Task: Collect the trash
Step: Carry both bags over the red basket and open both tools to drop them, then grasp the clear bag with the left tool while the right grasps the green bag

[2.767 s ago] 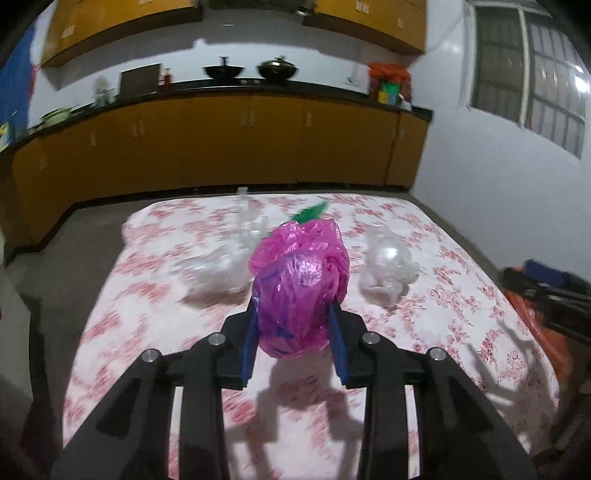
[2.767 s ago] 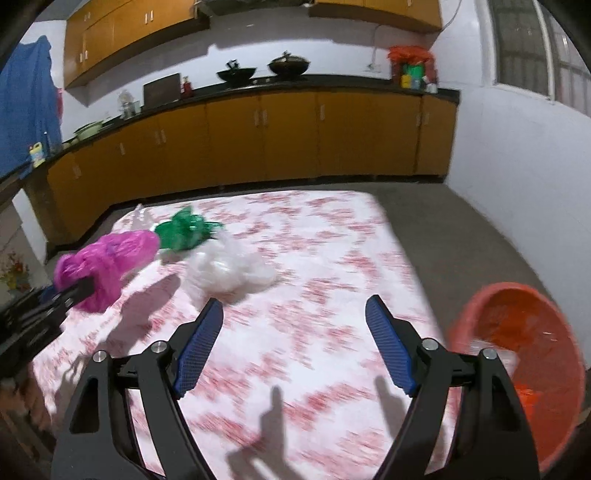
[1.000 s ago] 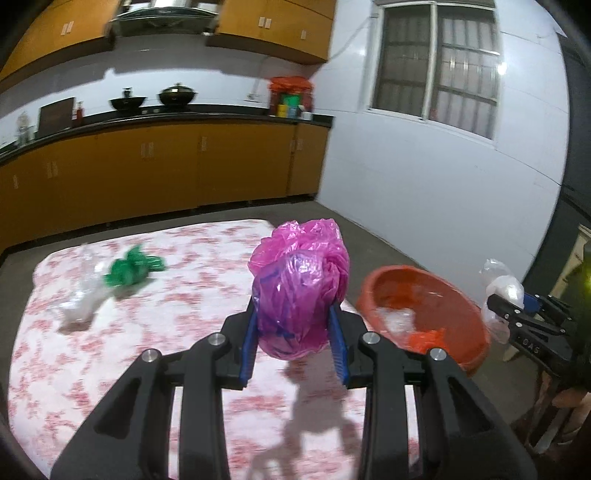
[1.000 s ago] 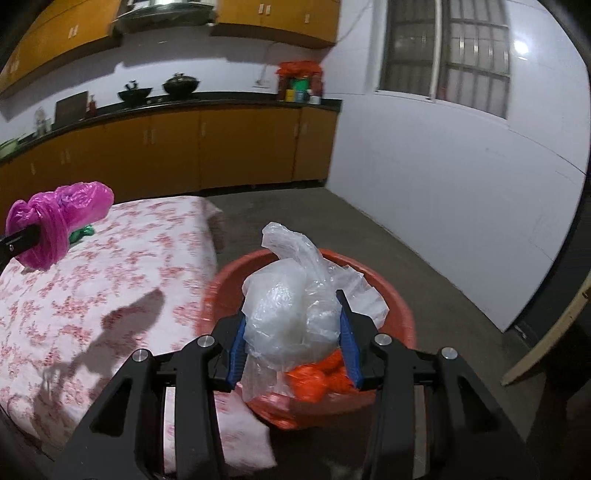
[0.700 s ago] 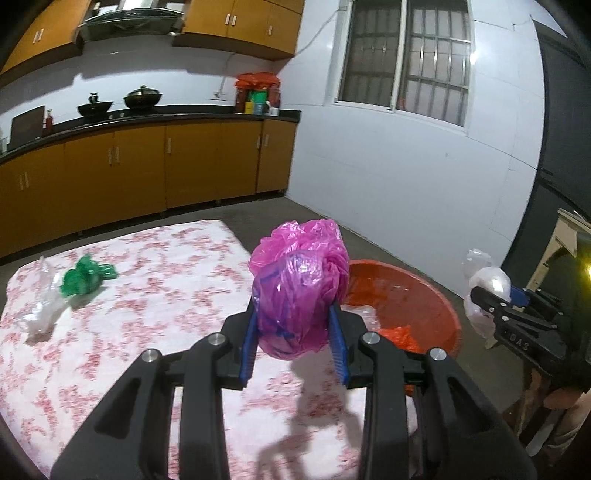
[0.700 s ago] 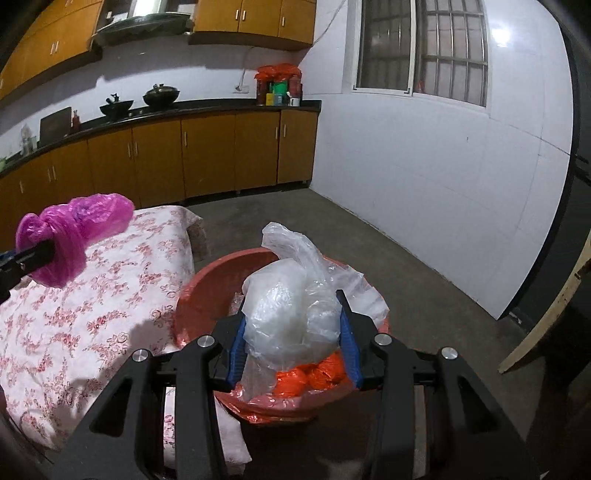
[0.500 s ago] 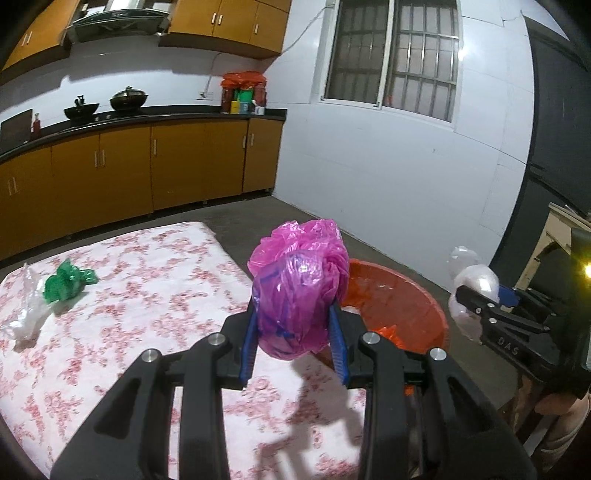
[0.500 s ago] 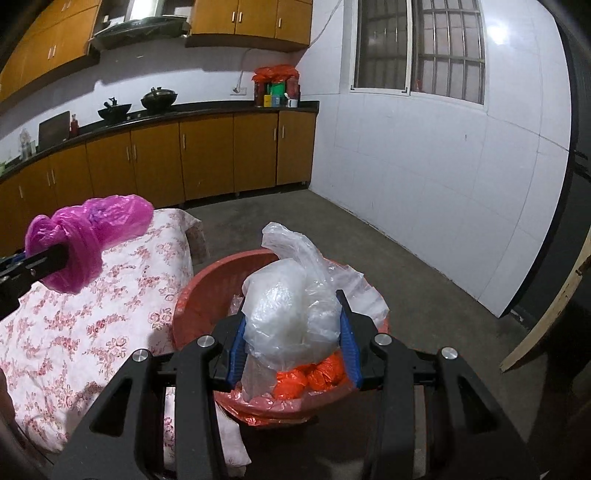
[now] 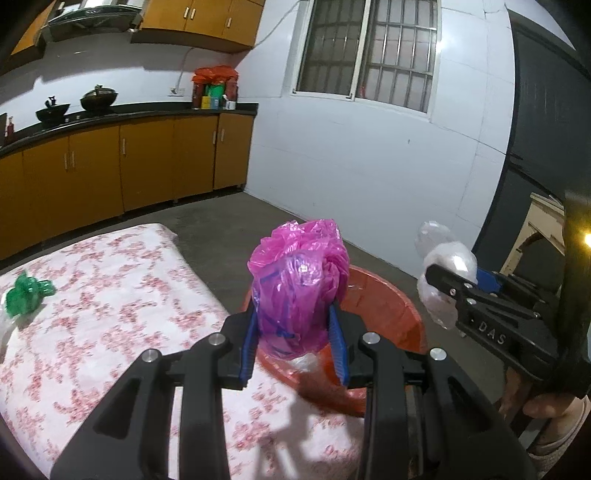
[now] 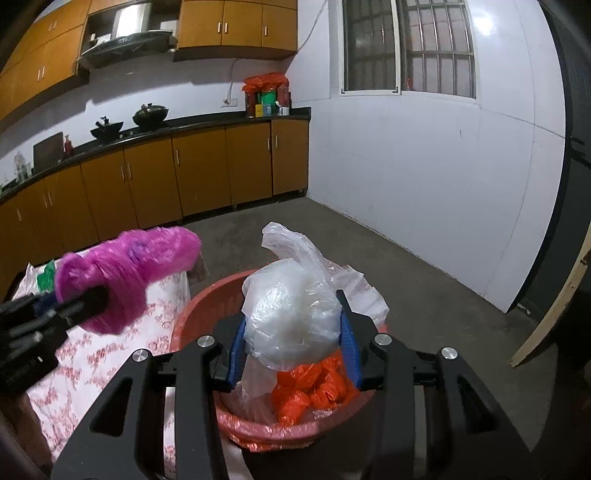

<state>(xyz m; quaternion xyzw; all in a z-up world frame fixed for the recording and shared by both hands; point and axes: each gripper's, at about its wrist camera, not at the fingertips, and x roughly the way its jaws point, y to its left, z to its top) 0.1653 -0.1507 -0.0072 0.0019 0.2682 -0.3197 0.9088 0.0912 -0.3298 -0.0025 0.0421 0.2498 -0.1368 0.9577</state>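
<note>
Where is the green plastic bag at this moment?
In the left wrist view, the green plastic bag lies on the floral tablecloth at the far left, away from the red basin.

Orange-brown base cabinets (image 9: 122, 170) under a black countertop (image 10: 192, 127) line the far wall, with matching wall cabinets (image 10: 236, 24) above. A barred window (image 9: 369, 51) sits in the white right wall (image 10: 443, 177). The floor (image 10: 424, 288) is grey concrete.

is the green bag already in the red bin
No, the green bag lies on the flowered table, apart from the red bin.
</note>
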